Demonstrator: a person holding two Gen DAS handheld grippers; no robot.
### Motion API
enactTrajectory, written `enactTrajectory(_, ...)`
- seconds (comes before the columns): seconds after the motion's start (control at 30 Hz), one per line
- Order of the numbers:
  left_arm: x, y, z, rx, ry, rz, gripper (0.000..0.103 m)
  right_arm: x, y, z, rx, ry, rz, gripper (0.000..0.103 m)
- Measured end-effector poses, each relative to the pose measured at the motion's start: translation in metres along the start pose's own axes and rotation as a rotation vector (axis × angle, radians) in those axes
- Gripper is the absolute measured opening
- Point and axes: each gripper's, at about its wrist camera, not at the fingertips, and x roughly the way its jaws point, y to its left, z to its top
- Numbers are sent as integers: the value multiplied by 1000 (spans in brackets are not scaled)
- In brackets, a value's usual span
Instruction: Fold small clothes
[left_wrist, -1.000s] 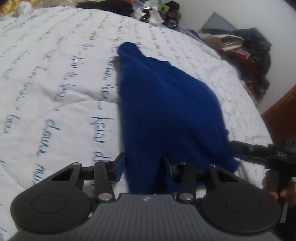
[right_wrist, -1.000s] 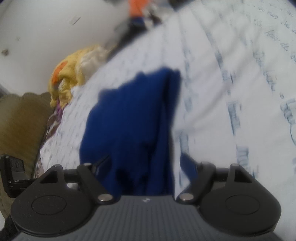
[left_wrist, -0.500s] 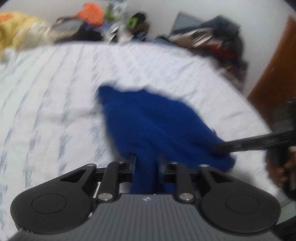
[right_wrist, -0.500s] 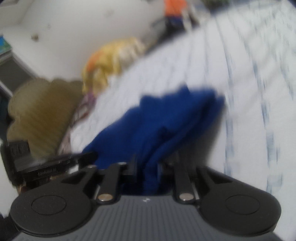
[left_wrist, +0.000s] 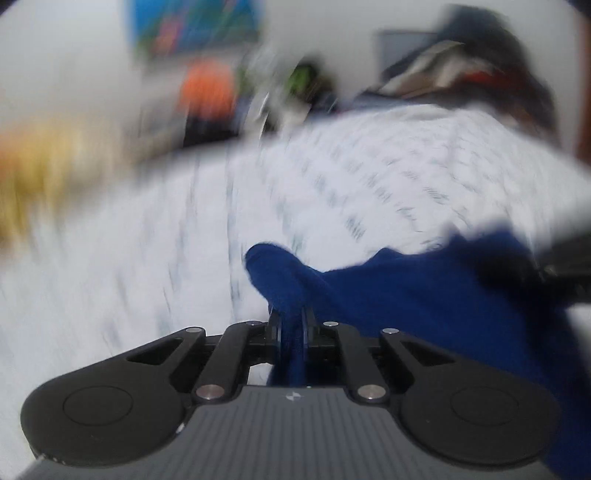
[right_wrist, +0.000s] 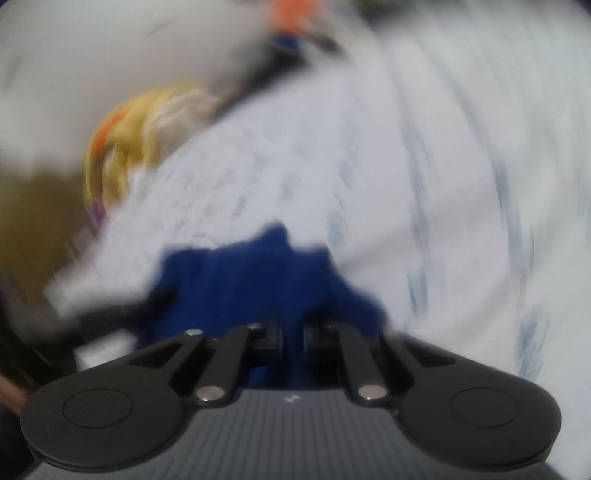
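Observation:
A dark blue garment (left_wrist: 424, 295) hangs bunched above the white bedspread with blue writing (left_wrist: 147, 258). My left gripper (left_wrist: 291, 317) has a fold of the garment between its jaws, which are closing with the pads pressing on the cloth. In the right wrist view the garment (right_wrist: 240, 280) is gathered in front of my right gripper (right_wrist: 293, 332), whose jaws are pinched narrow on a bunch of it. The cloth stretches between the two grippers. Both views are heavily blurred.
The bedspread (right_wrist: 443, 184) fills most of both views. A yellow cloth heap (right_wrist: 129, 147) lies at the bed's far edge. An orange item (left_wrist: 207, 85) and a pile of dark clothes (left_wrist: 461, 74) sit against the wall behind the bed.
Both grippers have shut down on the blue garment and lifted it off the bed. It lay flat before and now hangs bunched. The left view has swung and rolled.

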Motion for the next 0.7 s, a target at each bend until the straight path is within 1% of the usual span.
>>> enactTrajectory(0.03, 2, -12, -9, 81, -6, 51, 13, -6, 27, -9, -240, -65, -88, 9)
enactTrajectory(0.07, 9, -17, -18, 117, 26, 71, 14, -3, 44, -23, -429, -87, -165, 9)
enactTrajectory(0.1, 12, -16, -25, 109, 40, 77, 15, 5, 51, -35, -547, -62, -216, 11)
enactTrajectory(0.13, 5, -13, -28, 88, 16, 98, 23, 12, 50, -44, -587, -53, -241, 13)
enactTrajectory(0.17, -5, -7, -27, 53, 4, 107, 26, 9, 48, -47, -582, -94, -234, 16)
enactTrajectory(0.2, -18, 1, -27, 7, -16, 98, 28, 3, 44, -44, -545, -89, -227, 24)
enactTrajectory(0.23, -33, 10, -25, -44, -53, 87, 32, -5, 40, -36, -476, -83, -221, 34)
enactTrajectory(0.27, -47, 17, -23, -97, -104, 59, 35, -15, 36, -26, -400, -100, -208, 37)
enactTrajectory(0.3, -60, 19, -19, -141, -143, 12, 39, -29, 32, -20, -324, -151, -182, 38)
enactTrajectory(0.33, -62, 17, -11, -160, -151, -59, 47, -40, 29, -12, -246, -213, -137, 40)
enactTrajectory(0.37, -59, 12, -5, -159, -128, -126, 54, -47, 27, -6, -168, -250, -64, 41)
enactTrajectory(0.4, -50, 3, -1, -154, -87, -181, 54, -43, 31, 3, -111, -241, 12, 45)
enactTrajectory(0.43, -36, -4, 0, -153, -33, -221, 54, -35, 33, 9, -72, -198, 72, 46)
enactTrajectory(0.47, -19, -11, -3, -157, 33, -238, 54, -18, 37, 14, -38, -136, 110, 46)
enactTrajectory(0.5, -2, -13, -8, -176, 91, -237, 55, 0, 37, 16, -10, -63, 128, 46)
enactTrajectory(0.53, 2, -9, -15, -217, 56, -244, 59, 21, 35, 15, 4, 10, 106, 46)
enactTrajectory(0.57, 4, -5, -20, -239, 38, -259, 60, 40, 29, 11, 5, 70, 39, 44)
enactTrajectory(0.6, 5, -2, -23, -260, 27, -271, 60, 43, 21, 1, -28, 0, 55, 41)
enactTrajectory(0.63, 3, -3, -23, -267, 23, -269, 60, 42, 10, -6, -17, -39, 73, 37)
enactTrajectory(0.67, 2, -7, -23, -260, 17, -257, 60, 39, -2, -10, 34, -61, 113, 37)
enactTrajectory(0.7, 1, -10, -24, -253, 13, -247, 61, 35, -7, -10, 70, -57, 132, 37)
